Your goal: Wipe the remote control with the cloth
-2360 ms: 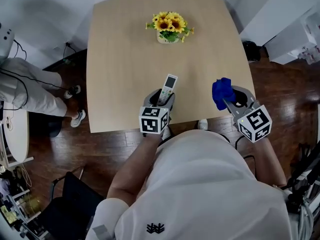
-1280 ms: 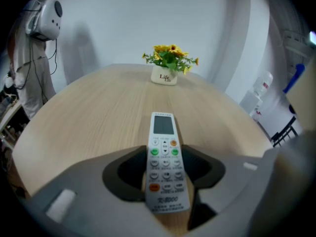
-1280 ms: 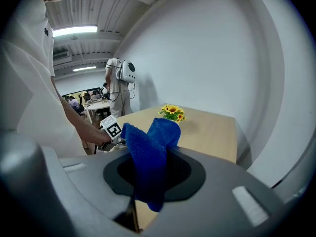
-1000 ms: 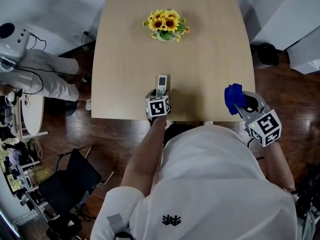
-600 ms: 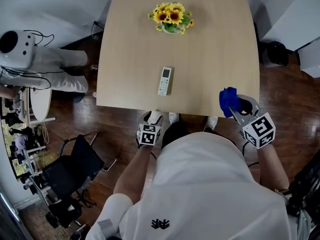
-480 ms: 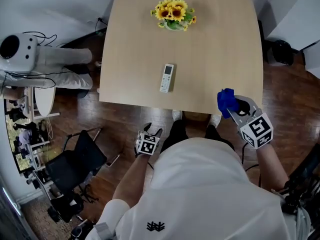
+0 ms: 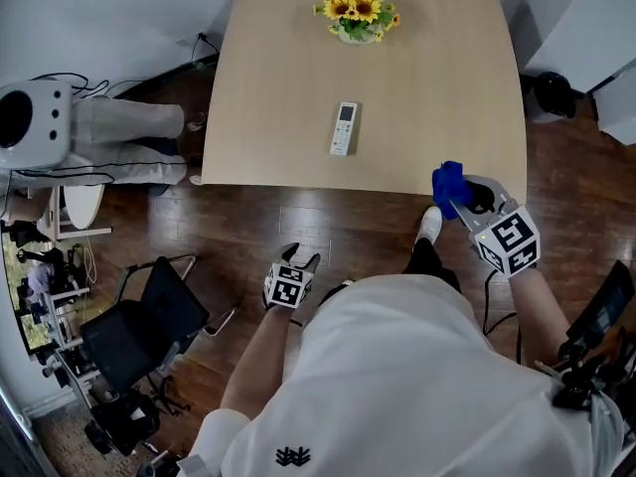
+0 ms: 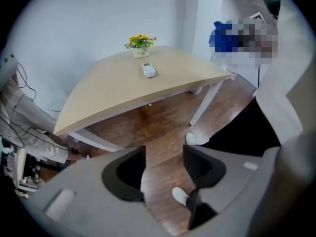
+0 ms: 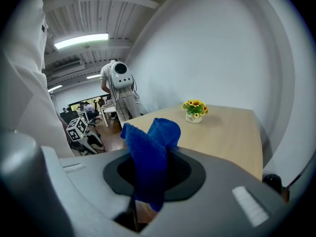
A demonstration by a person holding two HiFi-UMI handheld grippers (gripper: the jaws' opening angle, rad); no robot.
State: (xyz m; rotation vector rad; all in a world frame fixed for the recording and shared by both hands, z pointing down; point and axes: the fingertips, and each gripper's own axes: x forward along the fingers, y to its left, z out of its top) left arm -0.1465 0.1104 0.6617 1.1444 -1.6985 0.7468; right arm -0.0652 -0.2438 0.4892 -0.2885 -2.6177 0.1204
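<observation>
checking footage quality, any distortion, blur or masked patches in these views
Head view: sharp, evenly lit, table edges bowed. Left gripper view: strong fisheye, black corners, mosaic patch upper right. Right gripper view: fisheye too, cloth looms close, ceiling light glares.

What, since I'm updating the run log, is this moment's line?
remote: on table | left gripper: empty, jaws closing | right gripper: holds cloth

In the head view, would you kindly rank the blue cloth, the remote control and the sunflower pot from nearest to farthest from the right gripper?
1. blue cloth: clamped in the right gripper itself, at the near right corner of the table.
2. remote control: lying mid-table, to that gripper's left.
3. sunflower pot: by the table's far edge.
</observation>
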